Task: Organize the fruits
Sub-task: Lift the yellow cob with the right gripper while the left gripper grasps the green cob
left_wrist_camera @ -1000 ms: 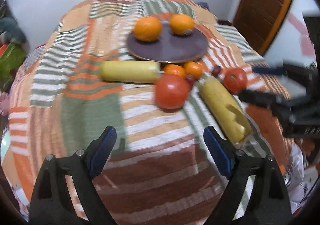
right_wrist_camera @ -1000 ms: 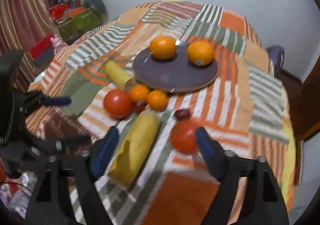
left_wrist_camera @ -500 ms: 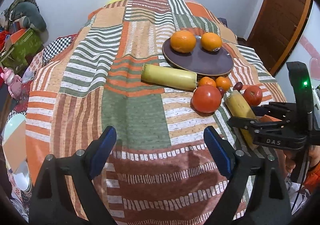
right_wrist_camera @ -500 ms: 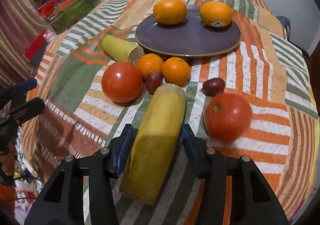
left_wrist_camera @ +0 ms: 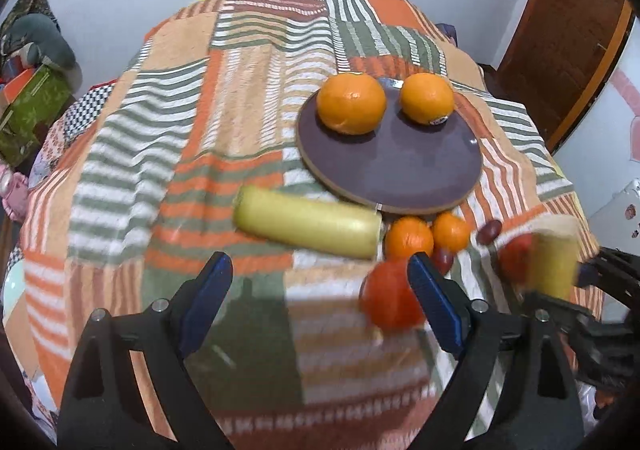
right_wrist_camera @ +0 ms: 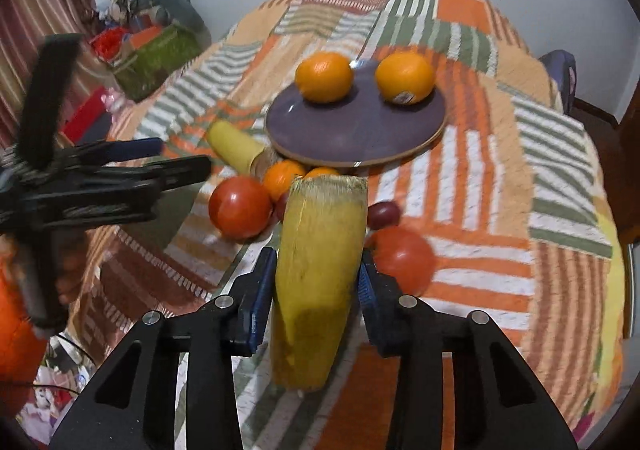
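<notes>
so the right gripper [right_wrist_camera: 316,282], jaws just closing, is clamped across the yellow banana-looking piece [right_wrist_camera: 320,270], whose long axis points straight ahead toward the purple plate [right_wrist_camera: 356,130] mid-table, while the left gripper [left_wrist_camera: 320,298] hangs wide open, holding nothing.

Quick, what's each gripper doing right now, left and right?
Left gripper: open, nothing between its jaws.
Right gripper: jaws have just been closing; shut on the yellow fruit.
</notes>
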